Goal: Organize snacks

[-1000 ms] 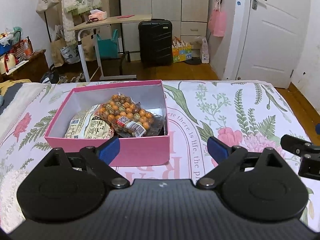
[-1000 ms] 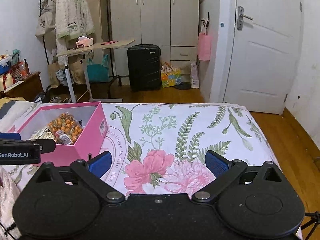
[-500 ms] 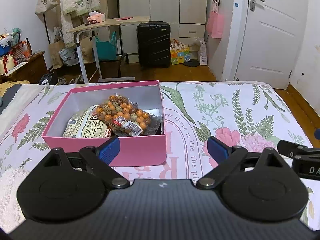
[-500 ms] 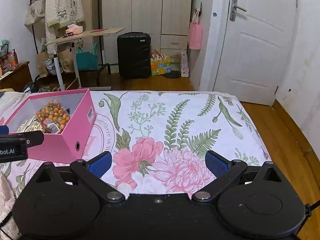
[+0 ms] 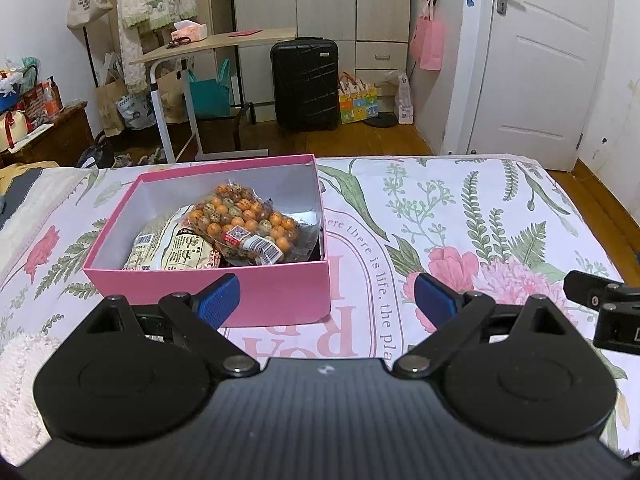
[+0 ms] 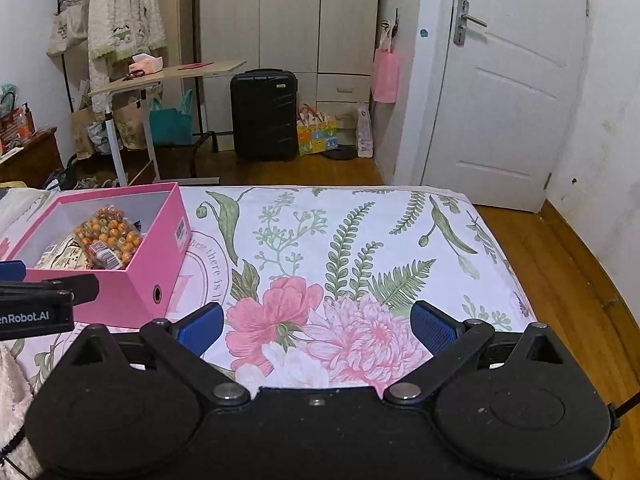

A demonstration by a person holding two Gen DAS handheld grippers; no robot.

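In the left wrist view, the left gripper (image 5: 326,295) fills the lower half of the frame with its jaws spread wide and nothing between them; its black body hides the bed (image 5: 460,216) just below it. The pink box (image 5: 208,284) sits left of centre on the floral bedspread, its near wall partly covered by the left blue fingertip (image 5: 218,300). Inside lie a clear bag of orange and speckled balls (image 5: 244,224) and, to its left and partly under it, a pale printed snack packet (image 5: 172,250); the print is too small to read, and the box's near wall cuts off the lower edges of both. At the right edge a black piece of the right gripper (image 5: 604,300) pokes in, mostly out of frame. Compared with a second ago the box lies a little further up the frame and more of the bedspread's lettering shows in front of it. In the right wrist view, the right gripper (image 6: 316,328) is likewise wide open and empty over the big pink flowers at lower centre. The pink box (image 6: 152,268) stands at middle left, cut off by the frame edge, with the ball bag (image 6: 108,236) and packet (image 6: 60,256) visible inside. The left gripper (image 6: 40,300) enters from the left edge, hiding the box's near left corner; only part of its label shows. Against a second ago, the box sits lower in this frame.
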